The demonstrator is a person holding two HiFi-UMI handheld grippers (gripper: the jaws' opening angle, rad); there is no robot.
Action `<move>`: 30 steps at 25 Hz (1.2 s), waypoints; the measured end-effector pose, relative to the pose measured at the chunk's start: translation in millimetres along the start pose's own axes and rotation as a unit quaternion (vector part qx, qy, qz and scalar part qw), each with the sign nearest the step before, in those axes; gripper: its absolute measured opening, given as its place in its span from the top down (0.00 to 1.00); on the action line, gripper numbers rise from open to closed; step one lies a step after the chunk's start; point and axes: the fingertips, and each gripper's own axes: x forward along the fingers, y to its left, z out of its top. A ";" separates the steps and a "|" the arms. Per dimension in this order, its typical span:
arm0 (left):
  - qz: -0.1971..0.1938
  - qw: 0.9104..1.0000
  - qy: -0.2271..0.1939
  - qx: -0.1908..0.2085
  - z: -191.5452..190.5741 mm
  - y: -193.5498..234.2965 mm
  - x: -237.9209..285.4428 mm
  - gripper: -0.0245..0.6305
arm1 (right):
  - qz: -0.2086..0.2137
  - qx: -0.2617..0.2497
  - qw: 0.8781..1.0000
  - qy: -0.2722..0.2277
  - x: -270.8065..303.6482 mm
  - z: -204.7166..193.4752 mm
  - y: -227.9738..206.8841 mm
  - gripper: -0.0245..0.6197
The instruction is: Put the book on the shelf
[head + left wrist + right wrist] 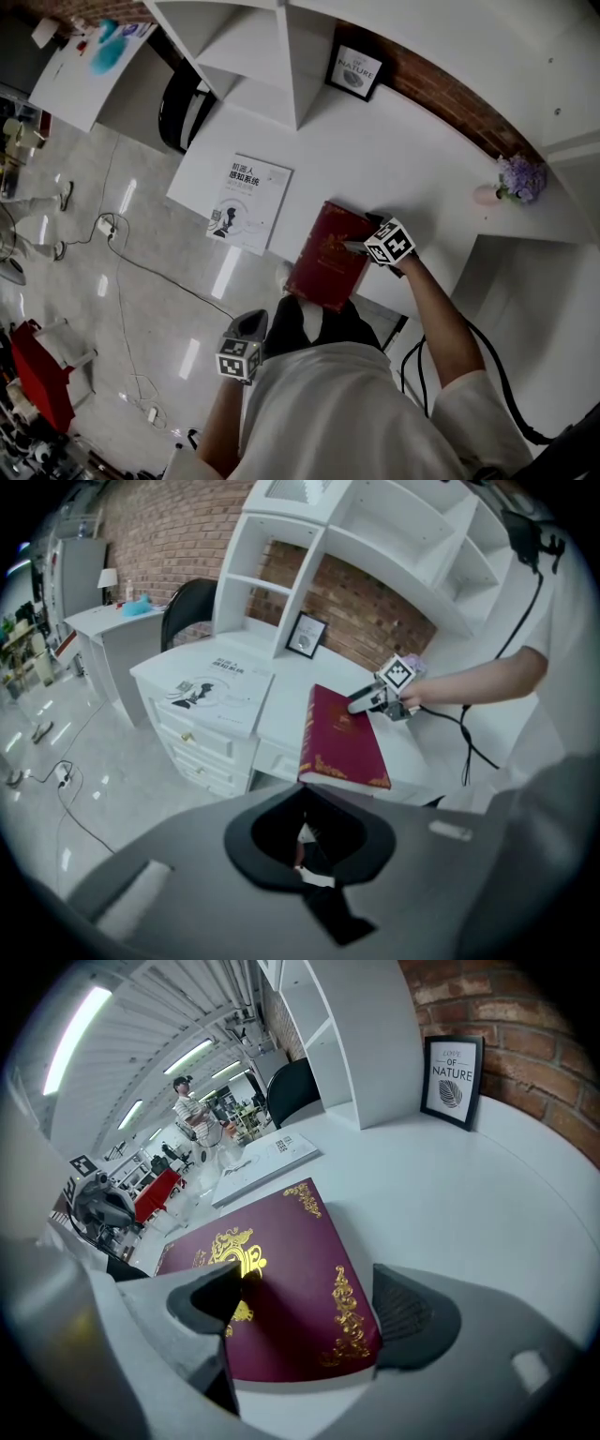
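So the red book is lying flat on the white worktop, not on the shelf yet. The right gripper is at the book's far corner with its jaws spread wide, the corner sitting between them, not clamped as far as I can see. The left gripper is closed on nothing, hanging low in front of the book, off the worktop. There's a white book just left of the red one, and a framed print behind it.

framed print | purple flowers | black chair | brick wall | white desk
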 end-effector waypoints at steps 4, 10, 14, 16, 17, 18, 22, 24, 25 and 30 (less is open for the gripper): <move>-0.005 1.000 0.001 0.008 0.8 4.3 -3.2 0.95 | -0.005 0.011 1.000 -0.001 1.1 -2.3 4.0 0.29; -0.016 1.000 0.004 0.027 7.4 13.2 -3.1 0.95 | -0.062 0.038 0.997 -0.019 -14.5 -8.1 -9.4 0.29; -0.033 0.999 0.011 0.038 17.6 17.1 2.8 0.95 | -0.112 0.096 0.988 -0.055 -44.0 -17.7 -12.3 0.29; -0.048 0.998 0.016 0.038 21.7 18.9 9.4 0.95 | -0.105 0.151 0.980 -0.081 -57.2 -24.1 7.1 0.29; -0.056 0.998 0.020 0.036 24.7 19.3 13.0 0.95 | -0.095 0.179 0.975 -0.093 -62.4 -28.6 21.7 0.29; -0.063 0.997 0.024 0.034 28.9 19.1 16.2 0.95 | -0.084 0.204 0.970 -0.105 -67.0 -34.1 38.2 0.29; -0.098 0.994 0.041 0.023 42.0 15.4 29.8 0.95 | -0.046 0.288 0.947 -0.134 -77.4 -62.2 103.9 0.29; -0.116 0.991 0.056 0.019 42.4 13.2 38.6 0.95 | -0.027 0.323 0.935 -0.141 -76.1 -75.3 127.1 0.29; -0.126 0.990 0.065 0.018 42.1 11.9 43.3 0.95 | -0.013 0.341 0.929 -0.143 -72.8 -80.9 136.8 0.29; -0.173 0.978 0.118 -0.001 32.9 10.2 66.7 0.86 | 0.070 0.445 0.877 -0.164 -48.9 -97.4 160.4 0.29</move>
